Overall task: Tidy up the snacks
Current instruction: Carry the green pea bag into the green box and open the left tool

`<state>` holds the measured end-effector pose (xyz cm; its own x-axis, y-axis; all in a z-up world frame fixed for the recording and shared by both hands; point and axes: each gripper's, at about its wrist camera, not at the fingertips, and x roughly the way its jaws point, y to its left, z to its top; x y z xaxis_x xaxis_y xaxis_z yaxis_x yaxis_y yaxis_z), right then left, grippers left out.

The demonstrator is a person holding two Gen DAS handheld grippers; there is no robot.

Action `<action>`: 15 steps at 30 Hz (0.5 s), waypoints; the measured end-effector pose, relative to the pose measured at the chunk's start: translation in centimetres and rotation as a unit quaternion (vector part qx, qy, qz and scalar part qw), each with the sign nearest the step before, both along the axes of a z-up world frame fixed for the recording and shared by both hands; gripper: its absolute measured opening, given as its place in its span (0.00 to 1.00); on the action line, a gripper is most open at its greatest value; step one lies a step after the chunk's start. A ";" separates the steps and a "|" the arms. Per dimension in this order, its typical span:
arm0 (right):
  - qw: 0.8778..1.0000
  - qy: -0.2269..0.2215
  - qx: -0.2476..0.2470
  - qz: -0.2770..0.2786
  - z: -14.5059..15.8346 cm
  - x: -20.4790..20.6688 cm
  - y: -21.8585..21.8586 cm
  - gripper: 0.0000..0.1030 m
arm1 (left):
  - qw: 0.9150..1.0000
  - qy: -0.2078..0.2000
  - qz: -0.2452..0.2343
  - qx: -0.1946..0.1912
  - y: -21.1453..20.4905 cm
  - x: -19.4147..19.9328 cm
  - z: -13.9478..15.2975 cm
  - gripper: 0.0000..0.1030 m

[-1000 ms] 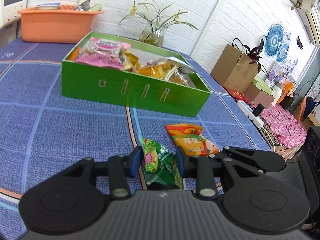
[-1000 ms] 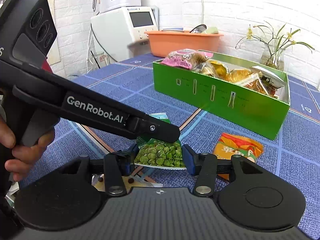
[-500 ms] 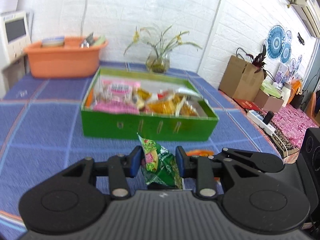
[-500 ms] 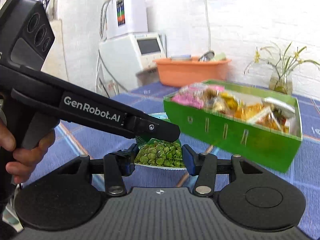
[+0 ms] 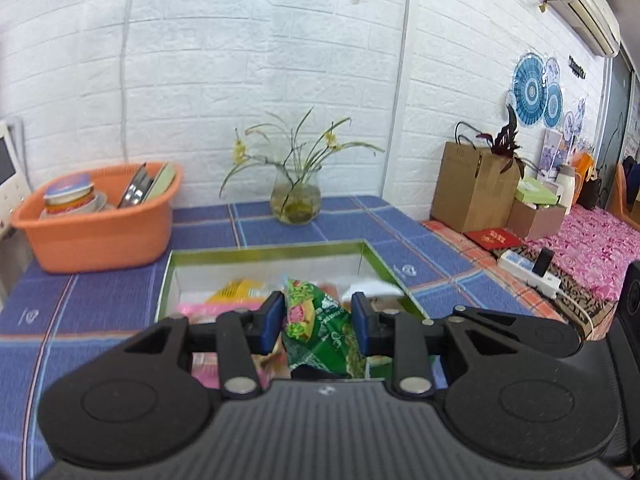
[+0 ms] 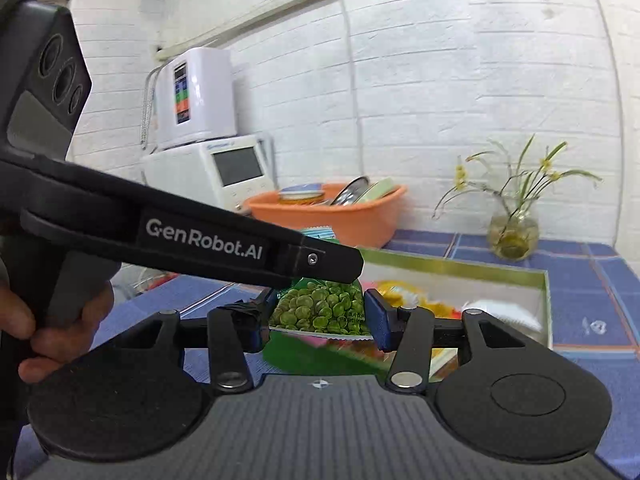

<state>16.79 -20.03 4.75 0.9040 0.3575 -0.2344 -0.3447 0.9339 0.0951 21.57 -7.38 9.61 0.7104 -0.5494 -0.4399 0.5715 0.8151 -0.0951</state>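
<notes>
A green pea snack packet hangs in the air between the blue pads of my left gripper, which is shut on it. In the right wrist view the same packet shows its pea picture, and my right gripper grips it across its width with wide-set jaws. The left gripper reaches in from the left, its tip over the packet's top. The green box lies just beyond and below, holding several snack packets. Its far rim appears behind the packet.
An orange basin with dishes stands at the back left of the blue tablecloth, and a glass vase with a plant at the back wall. White appliances stand left of the basin. A hand holds the left gripper's handle. A cardboard box sits far right.
Both grippers have risen with the packet and moved towards the green box, which now sits low in both views. The orange packet on the table has dropped out of sight.
</notes>
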 end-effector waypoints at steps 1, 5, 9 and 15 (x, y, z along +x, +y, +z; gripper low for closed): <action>1.000 -0.001 -0.003 -0.005 0.1 0.7 -0.2 0.80 | 1.000 0.002 -0.002 0.000 -0.4 0.8 0.2 0.28; 1.000 0.003 0.001 -0.028 -0.4 2.6 -1.7 0.80 | 1.000 0.015 -0.016 -0.009 -1.9 3.7 -0.1 0.28; 0.999 0.008 -0.015 -0.052 -1.9 4.5 -2.2 0.80 | 0.999 0.027 -0.007 -0.024 -3.2 5.6 -2.1 0.29; 0.997 0.032 -0.026 -0.064 -3.2 6.0 -2.6 0.81 | 0.998 0.038 0.017 -0.040 -4.2 7.0 -4.9 0.30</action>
<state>22.84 -22.66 1.58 0.9239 0.2255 -0.3090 -0.2165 0.9742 0.0637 28.60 -11.61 4.74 0.6961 -0.5607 -0.4484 0.5318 0.8223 -0.2027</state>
